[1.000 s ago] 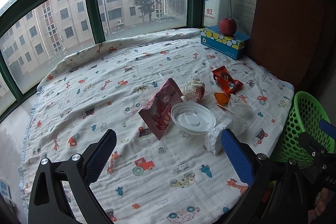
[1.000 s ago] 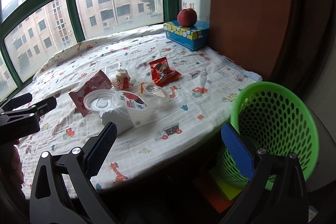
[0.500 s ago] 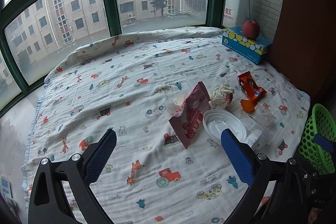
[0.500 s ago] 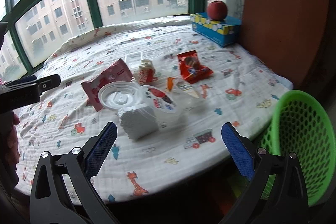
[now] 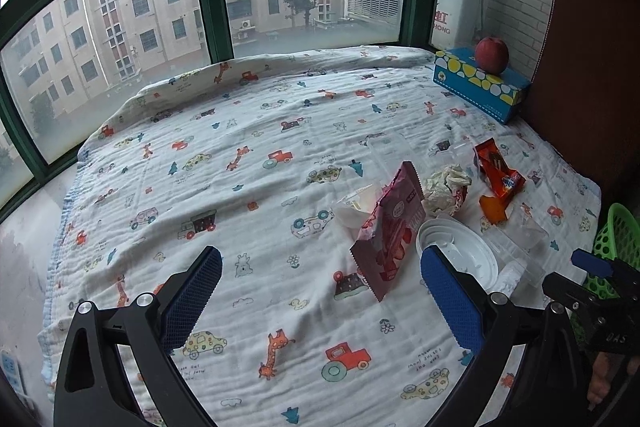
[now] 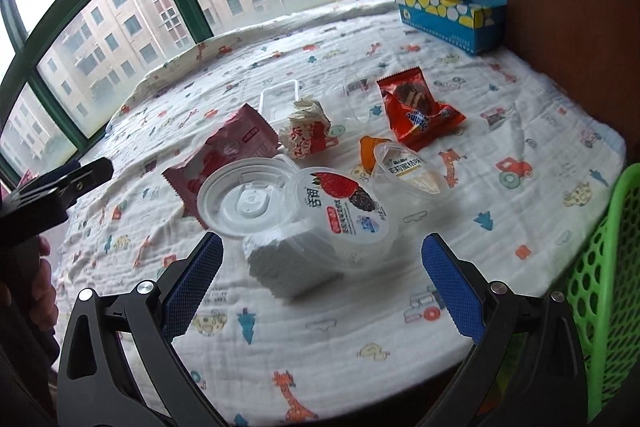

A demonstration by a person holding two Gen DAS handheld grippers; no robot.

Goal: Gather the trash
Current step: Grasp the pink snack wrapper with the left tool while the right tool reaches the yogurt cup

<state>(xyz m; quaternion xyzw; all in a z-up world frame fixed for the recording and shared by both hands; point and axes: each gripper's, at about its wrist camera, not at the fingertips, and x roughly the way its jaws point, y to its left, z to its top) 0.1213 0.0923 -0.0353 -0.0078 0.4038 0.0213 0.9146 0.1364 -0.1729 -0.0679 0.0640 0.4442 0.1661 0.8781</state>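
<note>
Trash (image 6: 304,187) mid-cloth — basket (image 6: 600,287) beside edge

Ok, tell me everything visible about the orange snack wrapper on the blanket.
The orange snack wrapper is a glossy foil packet with crimped ends, printed with brown biscuits and a blue oval logo. It looks opened and crumpled, lying flat on the cartoon-print blanket, behind the clear cups. A small orange scrap lies just in front of it. Neither gripper touches it.

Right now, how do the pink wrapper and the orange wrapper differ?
The pink wrapper lies left of the white lid, touching it; the orange wrapper lies apart, nearer the blue box. The pink wrapper partly stands up in the left view; the orange one lies flatter. Both are torn-open snack bags on the blanket.
</note>
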